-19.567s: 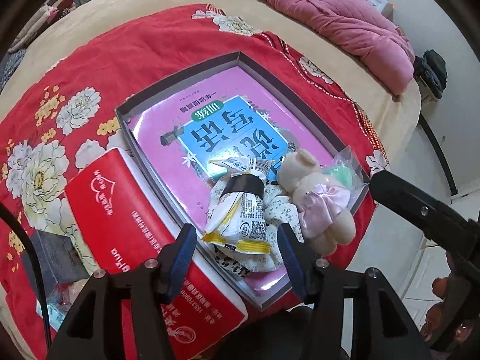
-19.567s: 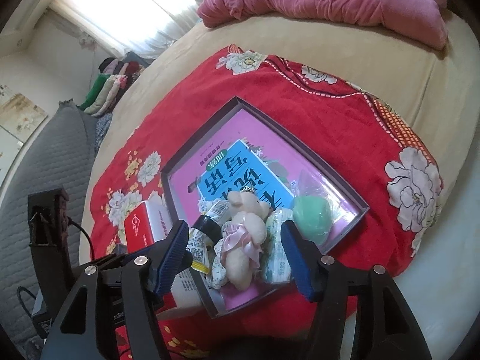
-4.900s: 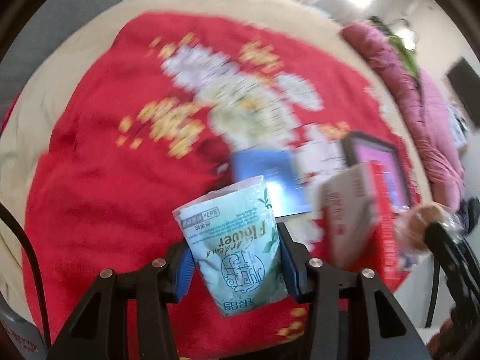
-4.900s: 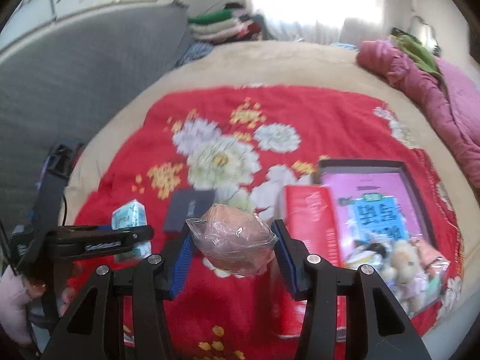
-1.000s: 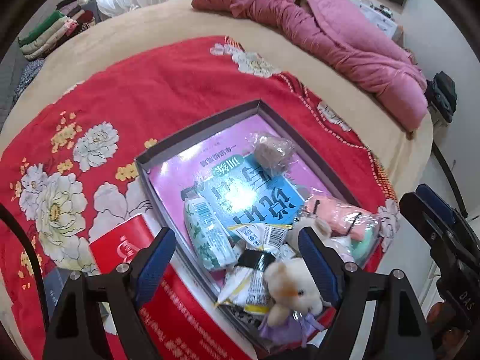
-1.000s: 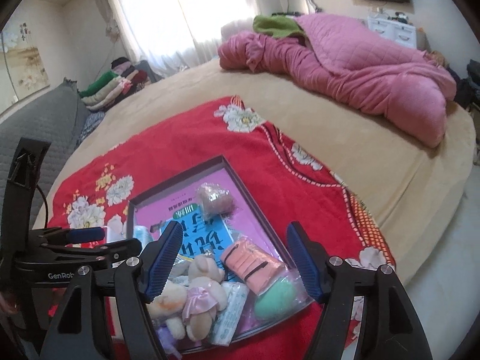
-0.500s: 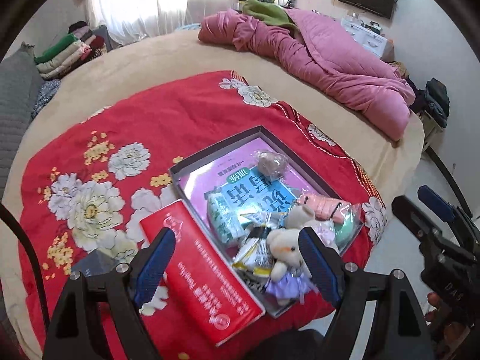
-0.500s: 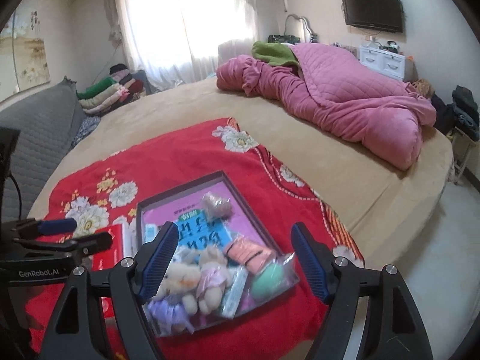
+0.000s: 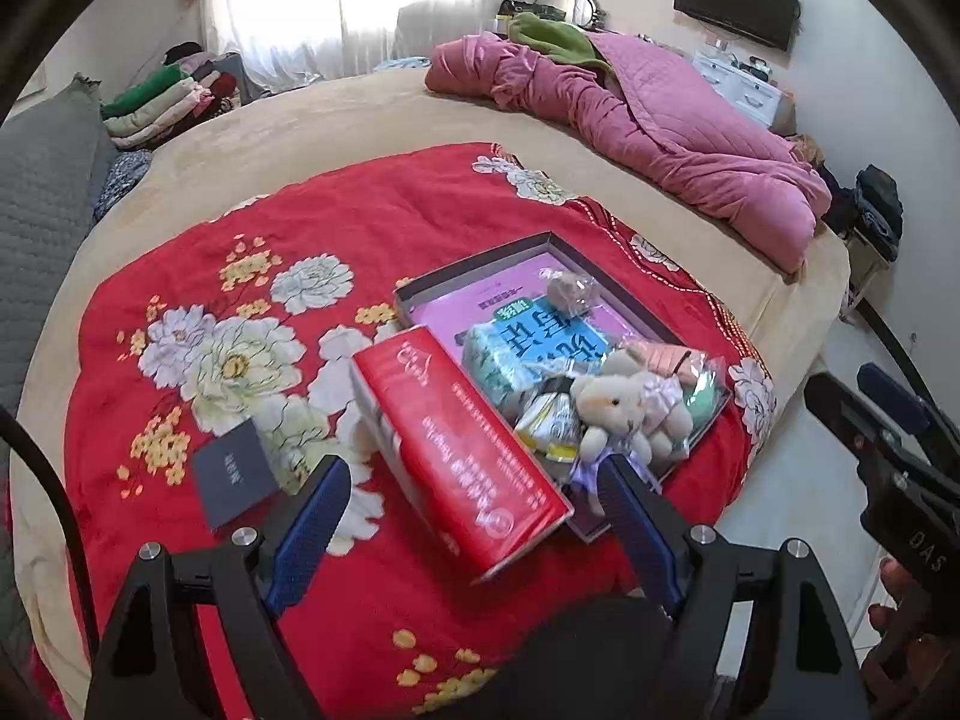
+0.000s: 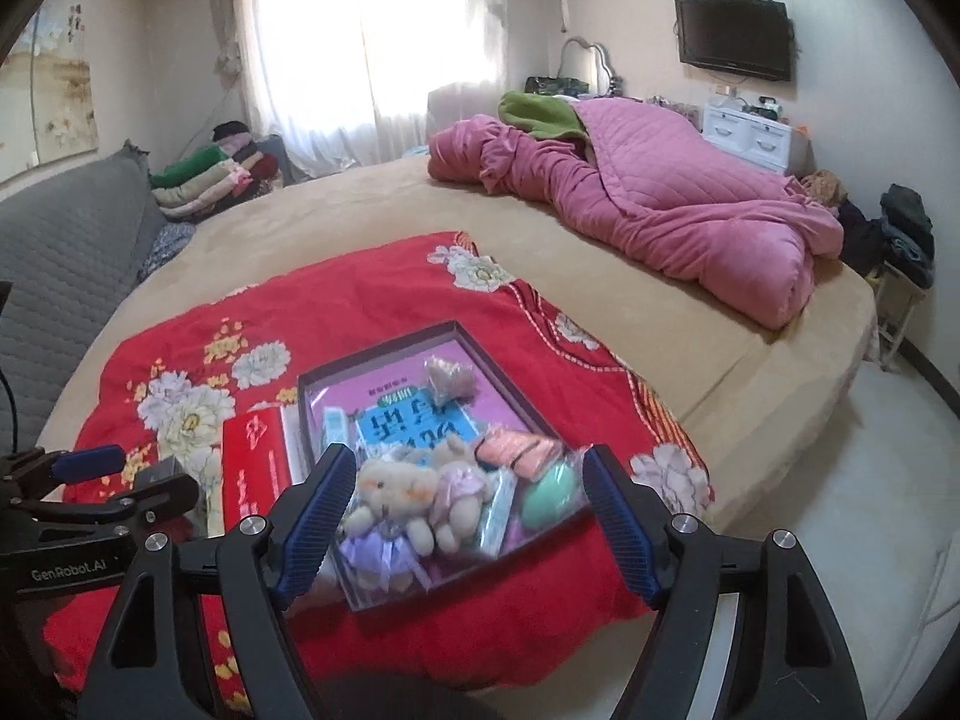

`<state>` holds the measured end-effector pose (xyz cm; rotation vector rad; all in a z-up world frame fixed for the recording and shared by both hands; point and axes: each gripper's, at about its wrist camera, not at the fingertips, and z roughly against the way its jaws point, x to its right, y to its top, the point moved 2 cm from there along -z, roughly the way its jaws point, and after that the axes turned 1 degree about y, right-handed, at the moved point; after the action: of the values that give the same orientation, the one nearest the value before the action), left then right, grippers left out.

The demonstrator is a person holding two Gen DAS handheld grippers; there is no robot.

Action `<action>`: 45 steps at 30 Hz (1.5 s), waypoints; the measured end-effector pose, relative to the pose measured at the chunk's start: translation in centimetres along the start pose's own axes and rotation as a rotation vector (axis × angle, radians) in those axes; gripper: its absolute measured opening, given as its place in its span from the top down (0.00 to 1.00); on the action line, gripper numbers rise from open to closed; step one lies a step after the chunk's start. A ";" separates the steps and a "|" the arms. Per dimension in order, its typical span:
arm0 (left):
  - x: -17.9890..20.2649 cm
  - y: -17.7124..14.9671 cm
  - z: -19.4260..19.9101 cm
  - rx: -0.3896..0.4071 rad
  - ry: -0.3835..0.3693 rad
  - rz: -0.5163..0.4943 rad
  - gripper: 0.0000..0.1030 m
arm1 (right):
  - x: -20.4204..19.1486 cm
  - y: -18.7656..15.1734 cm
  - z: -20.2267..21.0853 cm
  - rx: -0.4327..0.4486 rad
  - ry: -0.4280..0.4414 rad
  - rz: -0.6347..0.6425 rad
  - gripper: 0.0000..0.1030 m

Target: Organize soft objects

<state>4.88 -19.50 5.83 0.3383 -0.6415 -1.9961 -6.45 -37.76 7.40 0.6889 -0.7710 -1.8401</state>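
A shallow dark box (image 9: pixel 480 258) lined in pink lies on the red flowered blanket. In it are two teddy bears (image 9: pixel 618 402), a green tissue pack (image 9: pixel 498 360), a bagged pinkish ball (image 9: pixel 570 291), a peach bundle (image 9: pixel 660 357), a mint sponge (image 9: pixel 705 402) and a snack pack (image 9: pixel 549 420). My left gripper (image 9: pixel 471 480) hangs open and empty, above and in front of the box. My right gripper (image 10: pixel 467 462) is also open and empty, set back from the box (image 10: pixel 384 354), with the bears (image 10: pixel 402 492) seen between its fingers but far below them.
A long red carton (image 9: pixel 462 450) lies against the box's left side. A dark card (image 9: pixel 234 474) rests on the blanket (image 9: pixel 300 228) further left. A pink quilt (image 9: pixel 660 138) is heaped at the far right of the bed. The bed edge and floor (image 10: pixel 840 480) are to the right.
Both grippers have drawn back and risen from the box, so more of the bed and room shows. The tissue pack and bagged ball, held earlier, now lie in the box.
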 end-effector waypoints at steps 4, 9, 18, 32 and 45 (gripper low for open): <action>-0.9 -1.8 0.9 0.005 0.014 0.017 0.19 | -1.1 -2.0 1.0 -0.028 0.009 -0.012 0.23; -1.5 -3.7 1.9 0.016 0.022 0.016 0.19 | -2.9 -5.3 2.1 -0.068 0.016 -0.031 0.23; -2.0 -6.9 1.9 -0.011 0.043 0.027 0.19 | -5.1 -9.4 3.2 -0.100 0.021 0.013 0.23; -2.1 -9.6 1.6 -0.043 0.061 0.036 0.19 | -4.7 -9.1 4.2 -0.059 0.008 -0.003 0.23; -2.1 -9.9 1.5 -0.056 0.075 0.039 0.19 | -4.5 -9.5 3.8 -0.067 0.012 -0.013 0.23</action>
<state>-1.99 -13.41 1.38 0.3621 -0.5407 -1.9507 -13.10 -29.84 3.09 0.6622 -0.6952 -1.8637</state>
